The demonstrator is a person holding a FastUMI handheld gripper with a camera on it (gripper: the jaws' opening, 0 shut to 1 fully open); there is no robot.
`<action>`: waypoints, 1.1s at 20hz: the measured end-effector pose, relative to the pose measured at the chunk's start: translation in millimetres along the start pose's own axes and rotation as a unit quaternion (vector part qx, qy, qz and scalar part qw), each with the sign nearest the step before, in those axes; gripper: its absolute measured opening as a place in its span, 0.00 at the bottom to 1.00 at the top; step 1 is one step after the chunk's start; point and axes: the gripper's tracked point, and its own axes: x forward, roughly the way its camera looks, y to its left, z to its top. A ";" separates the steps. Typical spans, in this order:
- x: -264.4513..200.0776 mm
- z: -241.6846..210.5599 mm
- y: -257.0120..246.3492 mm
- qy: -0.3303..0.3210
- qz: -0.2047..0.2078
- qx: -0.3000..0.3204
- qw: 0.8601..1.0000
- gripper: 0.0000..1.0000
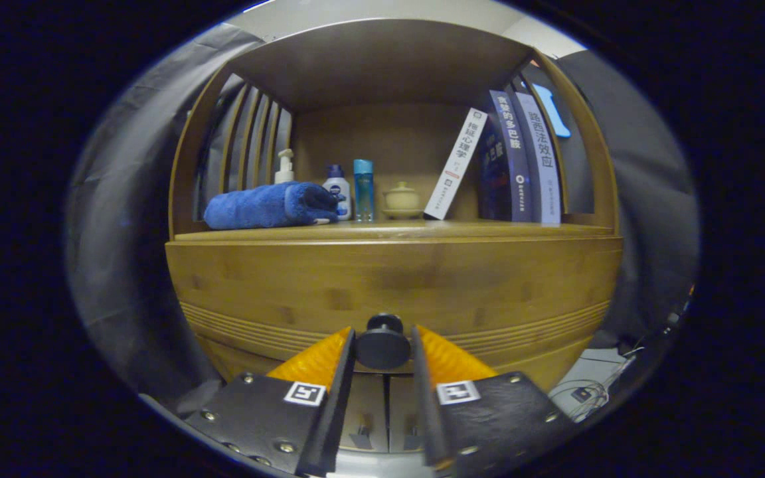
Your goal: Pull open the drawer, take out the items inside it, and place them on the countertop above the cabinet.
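Note:
The wooden cabinet's drawer front [396, 279] is close ahead of me, its contents hidden behind the panel. Its round black knob [382, 346] sits between the fingers of my gripper [382, 332], and both fingers press against the knob's sides. Just above the drawer front runs the wooden countertop [462, 230], a shelf with a roof over it.
On the countertop lie a rolled blue towel [269, 206] at the left, then a pump bottle [284, 167], a white bottle [337, 191], a blue bottle [363, 189] and a small lidded pot [402, 199]. Books [522, 166] stand at the right, one leaning. Cables [585, 392] lie on the floor, lower right.

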 end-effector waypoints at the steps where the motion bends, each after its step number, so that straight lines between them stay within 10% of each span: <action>1: 5.5 -3.1 -1.8 0.004 -0.003 0.002 1.000 0.60; 22: -27.4 -20.7 -6.2 0.015 -0.023 -0.014 1.000 0.28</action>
